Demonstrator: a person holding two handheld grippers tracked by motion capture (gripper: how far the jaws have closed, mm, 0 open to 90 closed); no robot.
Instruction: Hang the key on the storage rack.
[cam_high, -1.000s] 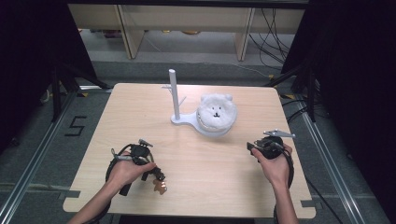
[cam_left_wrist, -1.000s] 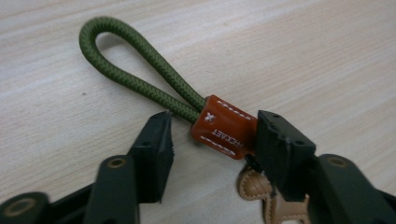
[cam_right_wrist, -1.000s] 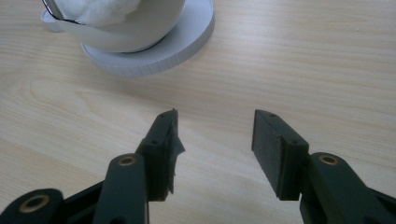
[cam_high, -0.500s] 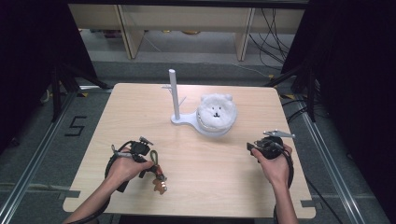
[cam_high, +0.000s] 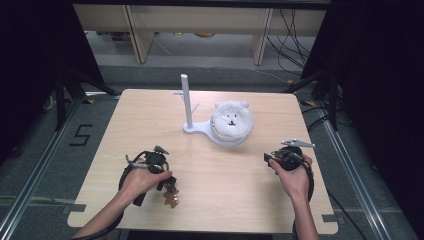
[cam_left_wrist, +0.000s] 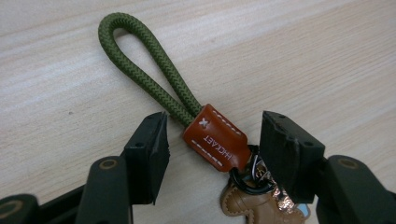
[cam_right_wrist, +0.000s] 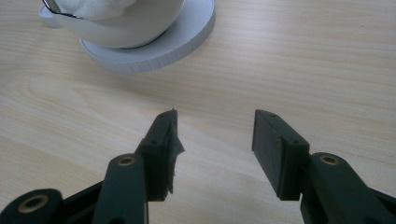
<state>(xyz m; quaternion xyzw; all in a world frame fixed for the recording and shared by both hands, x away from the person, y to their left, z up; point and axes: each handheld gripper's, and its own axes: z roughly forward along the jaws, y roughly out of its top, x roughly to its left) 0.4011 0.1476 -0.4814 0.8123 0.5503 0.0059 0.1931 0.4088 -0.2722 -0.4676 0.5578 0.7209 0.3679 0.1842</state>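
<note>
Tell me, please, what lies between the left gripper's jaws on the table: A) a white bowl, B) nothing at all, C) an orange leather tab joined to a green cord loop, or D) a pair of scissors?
C: in the left gripper view the open jaws flank the orange leather tab, from which the green cord loop runs out over the table.

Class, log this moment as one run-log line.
left hand-held gripper: open, straddling keychain | right hand-held gripper: open, nothing held | stand: upright on table

keychain lies near the table's front left; stand and bowl sit behind, centre.
</note>
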